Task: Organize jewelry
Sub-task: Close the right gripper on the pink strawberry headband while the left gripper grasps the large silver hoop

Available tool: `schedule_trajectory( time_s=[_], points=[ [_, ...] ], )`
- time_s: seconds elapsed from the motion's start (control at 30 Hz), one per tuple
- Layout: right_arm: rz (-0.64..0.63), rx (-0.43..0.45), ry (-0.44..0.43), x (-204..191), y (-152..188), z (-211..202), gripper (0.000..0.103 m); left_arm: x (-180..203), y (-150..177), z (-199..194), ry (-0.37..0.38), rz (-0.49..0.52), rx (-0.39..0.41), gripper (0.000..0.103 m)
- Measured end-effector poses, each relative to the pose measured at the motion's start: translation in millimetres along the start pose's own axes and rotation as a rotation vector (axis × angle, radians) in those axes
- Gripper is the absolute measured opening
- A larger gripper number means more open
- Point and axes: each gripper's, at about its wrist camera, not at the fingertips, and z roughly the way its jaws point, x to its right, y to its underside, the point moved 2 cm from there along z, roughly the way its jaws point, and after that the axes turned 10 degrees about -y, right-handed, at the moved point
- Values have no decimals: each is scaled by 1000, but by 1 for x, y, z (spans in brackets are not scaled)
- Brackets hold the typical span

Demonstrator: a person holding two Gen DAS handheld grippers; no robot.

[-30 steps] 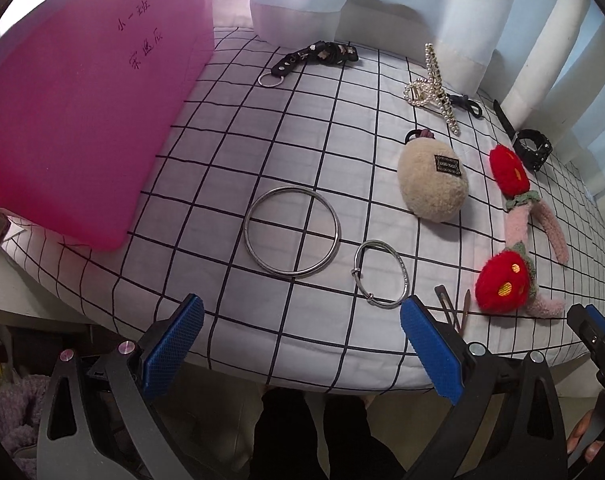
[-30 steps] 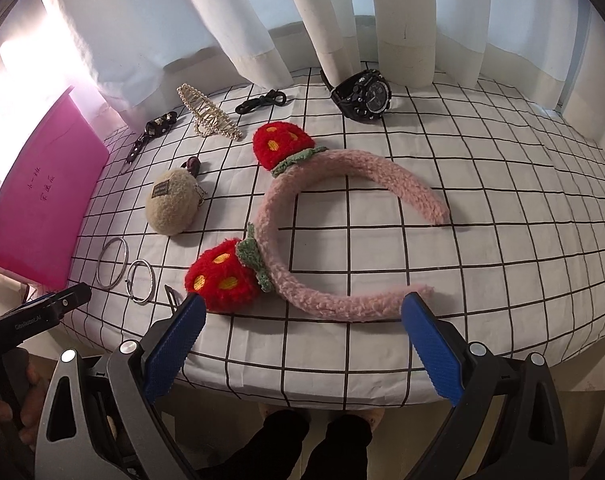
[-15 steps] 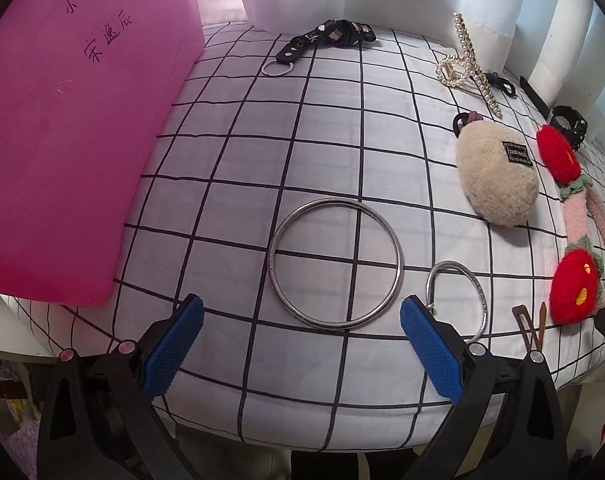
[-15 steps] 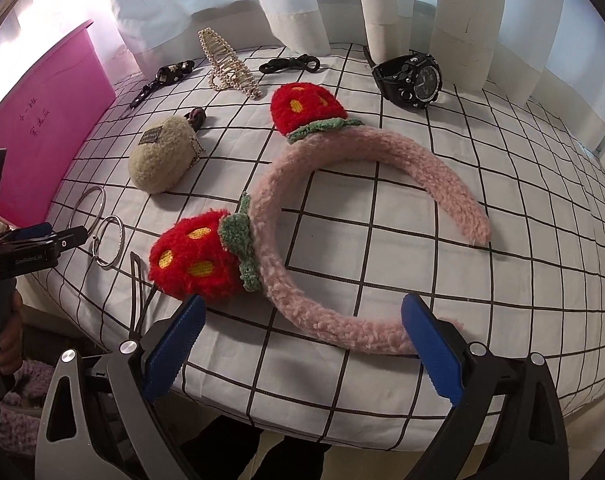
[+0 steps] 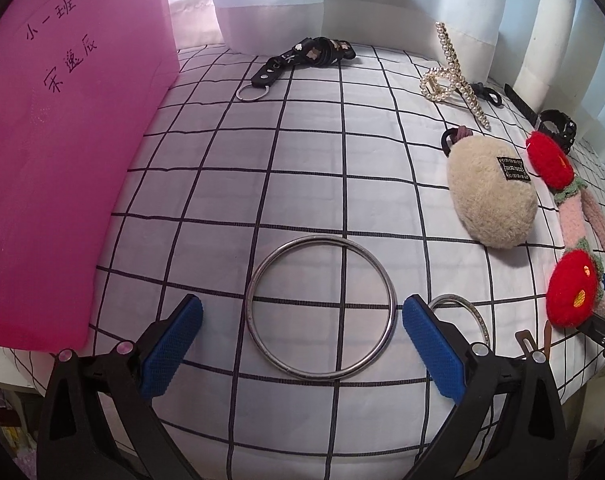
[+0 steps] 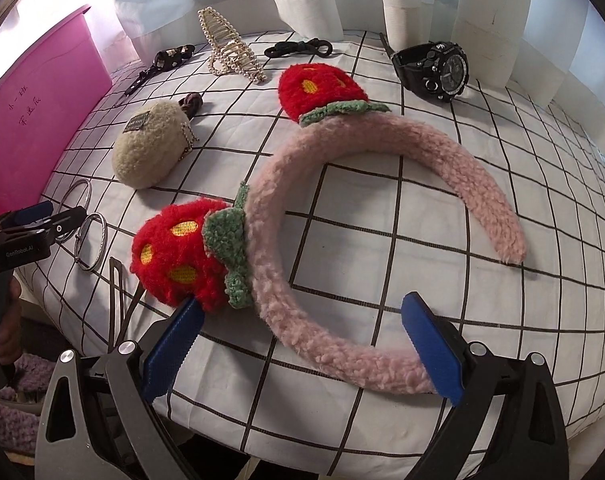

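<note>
Pink box [image 5: 58, 160]: 9 o'clock, on checked cloth [image 5: 302, 160].
Plush headband [image 6: 342, 208]: between the right gripper [image 6: 302, 344] fingers, spread wide, holding nothing.
Beige pouch [image 5: 490, 192]: 2 o'clock.
Large bangle [image 5: 320, 308]: between the left gripper [image 5: 302, 344] fingers, spread wide, unclasped.
Small bangle [image 5: 462, 312]: just right, partly hidden.
Watch [image 6: 434, 68], pearl clip [image 5: 454, 76]: far edge.

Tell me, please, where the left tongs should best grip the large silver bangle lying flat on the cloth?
Probably the near rim of the large silver bangle, from above: it lies flat, too wide to span comfortably, so one finger of the open left tongs goes inside the ring, one outside.
</note>
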Motion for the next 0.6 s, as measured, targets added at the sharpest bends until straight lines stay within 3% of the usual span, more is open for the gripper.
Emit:
schedule_trajectory(
  time_s=[0.13, 0.23, 0.4, 0.53, 0.6],
  points=[
    [-85, 2, 55, -8, 0, 8, 94, 3, 1, 0, 0, -6, 65, 98],
    [-109, 21, 41, -10, -1, 9, 94, 3, 5, -2, -6, -14, 109, 98],
    [-124, 21, 26, -10, -3, 9, 93, 2, 8, -4, 0, -14, 109, 97],
    [-120, 9, 26, -13, -4, 7, 91, 5, 6, -6, 18, 6, 100, 85],
    [-140, 6, 20, -19, -6, 6, 78, 10, 7, -10, 29, 28, 104, 75]
  ],
)
